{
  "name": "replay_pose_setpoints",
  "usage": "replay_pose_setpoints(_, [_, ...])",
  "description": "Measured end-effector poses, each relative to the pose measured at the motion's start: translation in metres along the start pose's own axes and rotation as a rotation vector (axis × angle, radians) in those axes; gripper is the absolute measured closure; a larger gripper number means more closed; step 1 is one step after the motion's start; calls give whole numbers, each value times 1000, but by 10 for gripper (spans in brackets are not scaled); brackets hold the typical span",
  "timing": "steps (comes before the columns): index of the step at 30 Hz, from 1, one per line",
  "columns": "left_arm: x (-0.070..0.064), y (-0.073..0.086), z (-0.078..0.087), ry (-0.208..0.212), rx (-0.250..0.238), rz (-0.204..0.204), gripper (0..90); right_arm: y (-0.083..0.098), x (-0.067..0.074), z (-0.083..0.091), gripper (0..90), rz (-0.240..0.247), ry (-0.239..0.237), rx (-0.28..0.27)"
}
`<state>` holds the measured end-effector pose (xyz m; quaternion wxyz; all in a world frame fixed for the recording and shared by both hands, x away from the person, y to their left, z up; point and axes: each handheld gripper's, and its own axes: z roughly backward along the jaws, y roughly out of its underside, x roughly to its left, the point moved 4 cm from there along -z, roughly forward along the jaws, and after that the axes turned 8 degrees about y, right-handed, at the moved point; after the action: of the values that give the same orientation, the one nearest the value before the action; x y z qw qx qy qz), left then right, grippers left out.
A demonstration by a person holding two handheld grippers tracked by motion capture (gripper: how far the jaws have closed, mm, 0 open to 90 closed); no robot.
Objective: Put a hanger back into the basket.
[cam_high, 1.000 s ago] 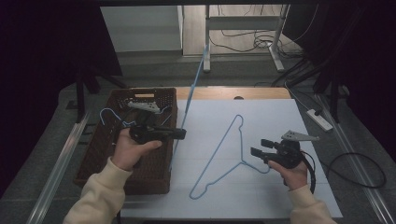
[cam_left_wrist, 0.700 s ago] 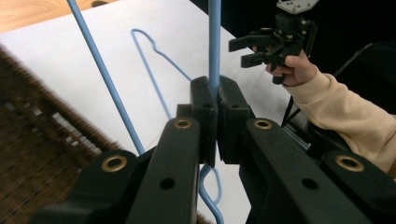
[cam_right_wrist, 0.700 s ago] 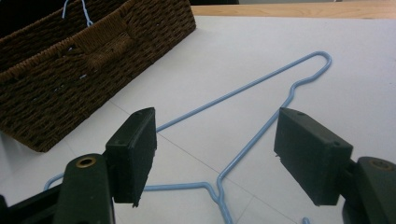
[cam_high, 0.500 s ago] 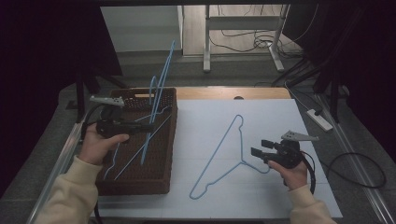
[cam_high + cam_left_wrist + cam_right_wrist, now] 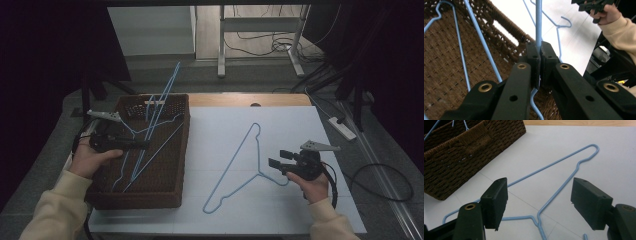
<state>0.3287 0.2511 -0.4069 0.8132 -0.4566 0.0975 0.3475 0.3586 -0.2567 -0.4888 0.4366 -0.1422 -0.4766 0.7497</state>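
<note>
Hangers of thin blue wire are the things in hand, and the biggest surface under them is the white table sheet [image 5: 235, 130], which covers most of the table in the high view. On its left part stands the brown woven basket [image 5: 170, 197], long and rectangular, with its near wall facing the person. Inside the basket, one blue hanger [image 5: 160, 107] is held up at an angle, so that its long wires rise above the far rim of the basket and its lower part stays inside, among other blue wires that lie on the woven floor. A second blue hanger [image 5: 235, 167] lies flat on the white sheet, well apart from the basket, with its hook [image 5: 281, 181] toward the right side. The left gripper [image 5: 132, 144] is over the basket, and in the left gripper view its jaws are pressed together on a wire of the raised hanger, which passes between the pads. The right gripper [image 5: 276, 159] rests low over the sheet, just beside the hook of the flat hanger. In the right gripper view its jaws stand wide apart, with the neck of this hanger between them but touching neither pad.
</note>
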Motion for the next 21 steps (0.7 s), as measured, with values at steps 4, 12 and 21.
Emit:
replay_pose_setpoints(4, [3,4,0,1,23,-2,868,0,0,0,305,5,3,1])
replay_pose_setpoints(12, [14,19,-2,-3,83,7,868,1,0,-1,305,8,7,5])
replay_pose_setpoints(21, [30,34,0,-28,122,44,869,2,-1,-2,305,8,12,12])
